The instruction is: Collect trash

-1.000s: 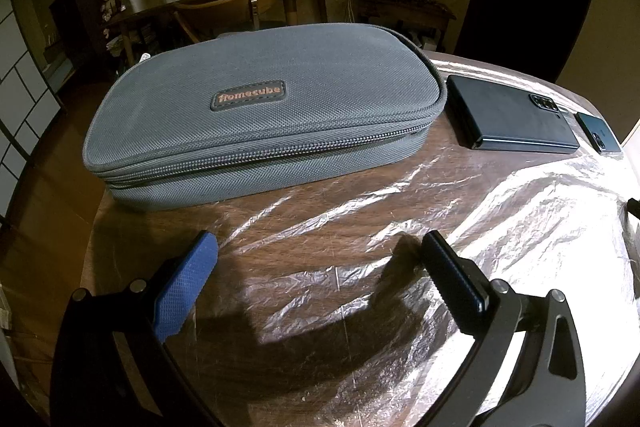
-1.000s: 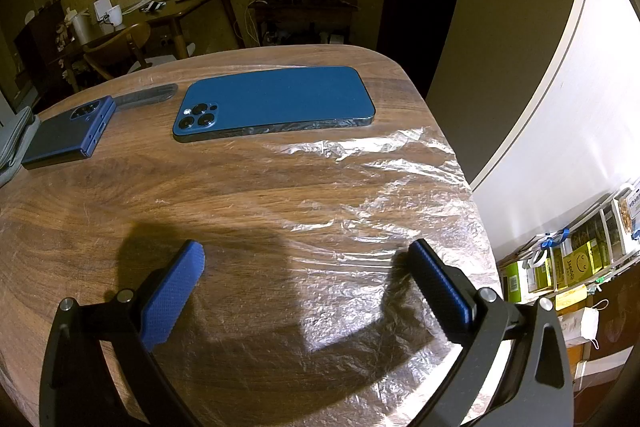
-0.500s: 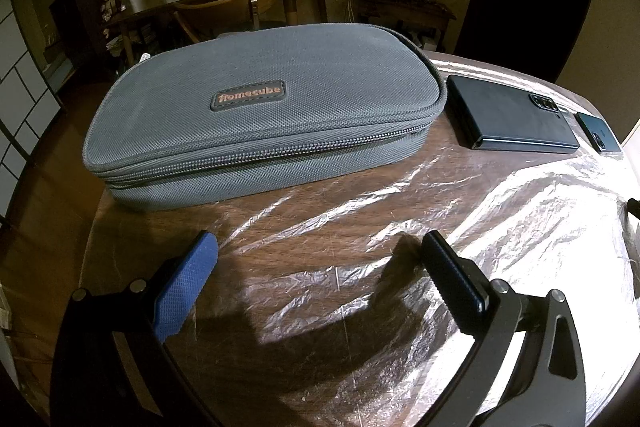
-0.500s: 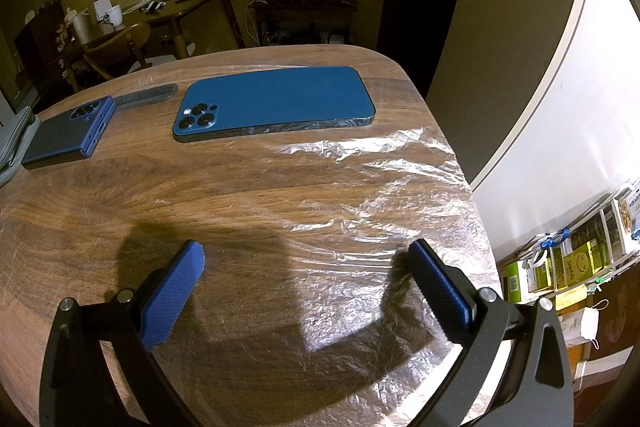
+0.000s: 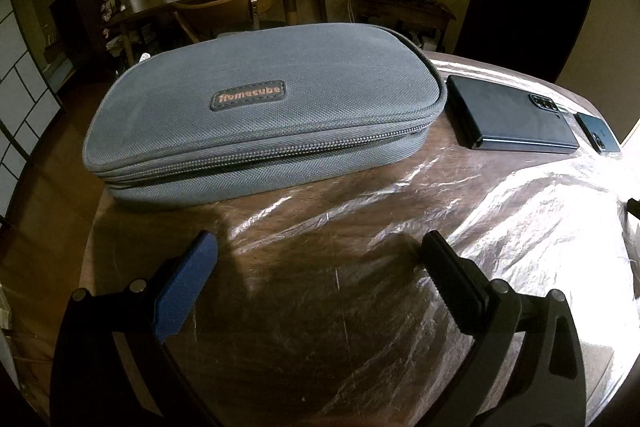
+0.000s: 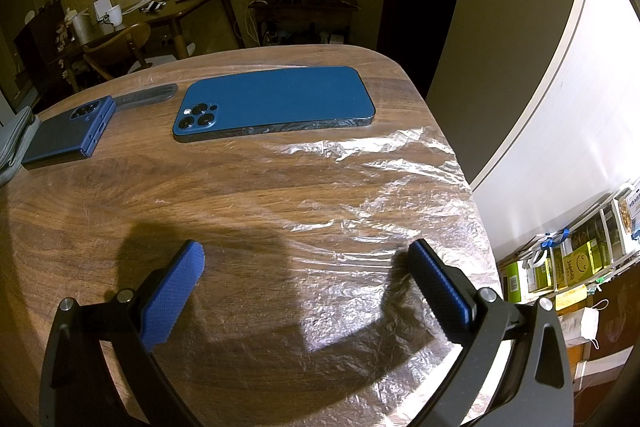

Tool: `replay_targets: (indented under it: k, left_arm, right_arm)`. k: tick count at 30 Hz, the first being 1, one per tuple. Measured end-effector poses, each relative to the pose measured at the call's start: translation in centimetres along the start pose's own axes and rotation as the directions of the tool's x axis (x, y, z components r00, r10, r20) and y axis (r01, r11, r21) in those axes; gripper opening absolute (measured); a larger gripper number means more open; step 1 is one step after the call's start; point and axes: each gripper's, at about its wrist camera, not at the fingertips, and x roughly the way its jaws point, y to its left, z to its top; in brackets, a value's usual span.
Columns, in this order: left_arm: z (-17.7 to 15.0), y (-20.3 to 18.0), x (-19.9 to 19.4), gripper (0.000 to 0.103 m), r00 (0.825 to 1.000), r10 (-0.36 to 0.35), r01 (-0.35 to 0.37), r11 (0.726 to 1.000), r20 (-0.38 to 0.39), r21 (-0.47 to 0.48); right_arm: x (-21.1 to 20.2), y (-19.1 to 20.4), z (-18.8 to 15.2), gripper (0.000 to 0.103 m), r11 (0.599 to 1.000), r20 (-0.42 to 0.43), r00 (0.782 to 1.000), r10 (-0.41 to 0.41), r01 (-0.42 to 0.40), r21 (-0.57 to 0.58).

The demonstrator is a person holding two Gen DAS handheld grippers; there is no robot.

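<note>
The trash here looks like the clear plastic wrap, a thin crinkly sheet lying flat on the wooden counter. It is spread wide, so it sits right under and in front of both claws. In the right wrist view its crumpled far edge runs side to side just this side of the blue phone, and the sheet reaches the counter's right edge. The right claw is spread wide and holds nothing. It hangs just above the wrap, with the wrinkly part between its fingers and a bit to the right.

In the left wrist view the same plastic wrap covers the counter in front of the left claw, which is also spread wide and empty. The biggest wrinkles lie to its right.

Both claws are about as near. I think the right claw has the easier grab, at the loose crumpled edge.

Farther out are a gray zipper case and a dark folding phone.
</note>
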Motion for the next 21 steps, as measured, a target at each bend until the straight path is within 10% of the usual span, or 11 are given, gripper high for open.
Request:
replay_targets:
  k: [21]
  left_arm:
    - [0.21, 0.03, 0.13, 0.102, 1.000, -0.022, 0.022, 0.999, -0.001, 0.029]
  right_arm:
    - [-0.01, 0.01, 0.00, 0.099, 1.000, 0.000, 1.000, 0.000, 0.000, 0.000]
